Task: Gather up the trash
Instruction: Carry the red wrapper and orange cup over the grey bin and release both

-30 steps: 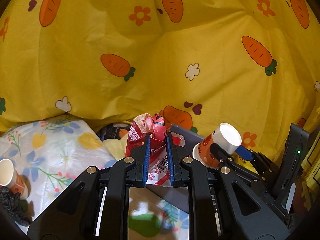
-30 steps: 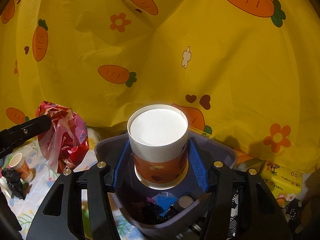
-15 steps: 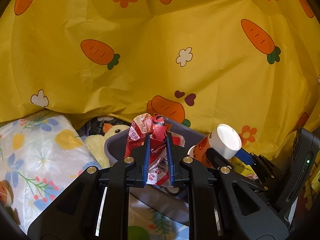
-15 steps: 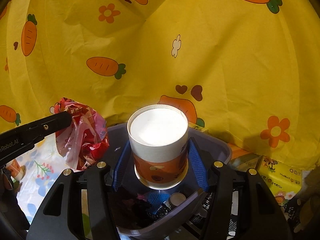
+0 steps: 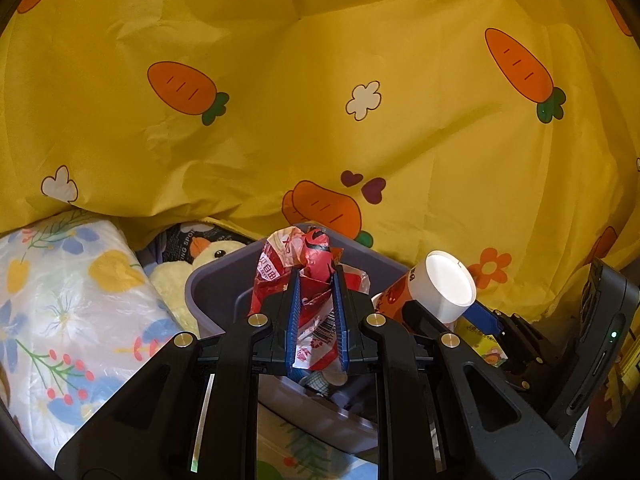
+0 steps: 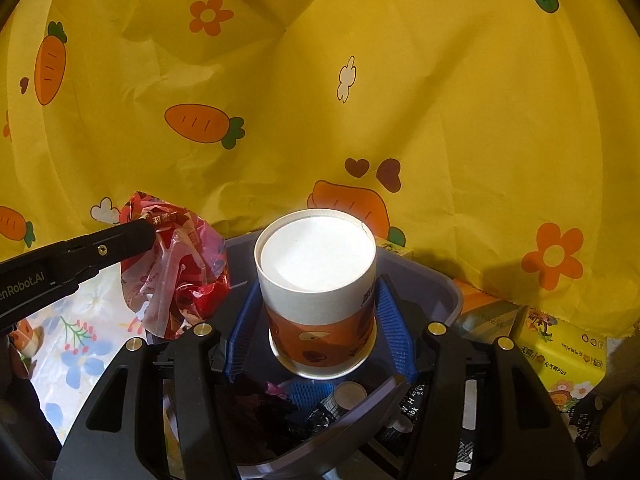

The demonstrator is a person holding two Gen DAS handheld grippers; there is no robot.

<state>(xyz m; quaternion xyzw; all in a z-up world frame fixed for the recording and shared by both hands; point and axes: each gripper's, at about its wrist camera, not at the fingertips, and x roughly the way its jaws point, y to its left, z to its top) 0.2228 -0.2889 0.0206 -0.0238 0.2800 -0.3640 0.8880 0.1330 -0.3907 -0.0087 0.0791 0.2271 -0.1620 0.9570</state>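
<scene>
My left gripper is shut on a crumpled red and white plastic wrapper, held above the near left rim of the grey trash bin. From the right wrist view the same wrapper hangs at the bin's left edge. My right gripper is shut on an orange and white paper cup, upside down with its white bottom facing the camera, right over the bin. The cup also shows to the right in the left wrist view. Dark scraps and a blue mesh piece lie inside the bin.
A yellow carrot-print cloth hangs behind everything. A flowered plastic sheet covers the surface at left, with a yellow duck plush beside the bin. A yellow tissue pack lies to the right of the bin.
The left gripper carried the wrapper rightward and slightly down, from beside the bin to over its rim. The right gripper with the cup sank a little over the bin.
</scene>
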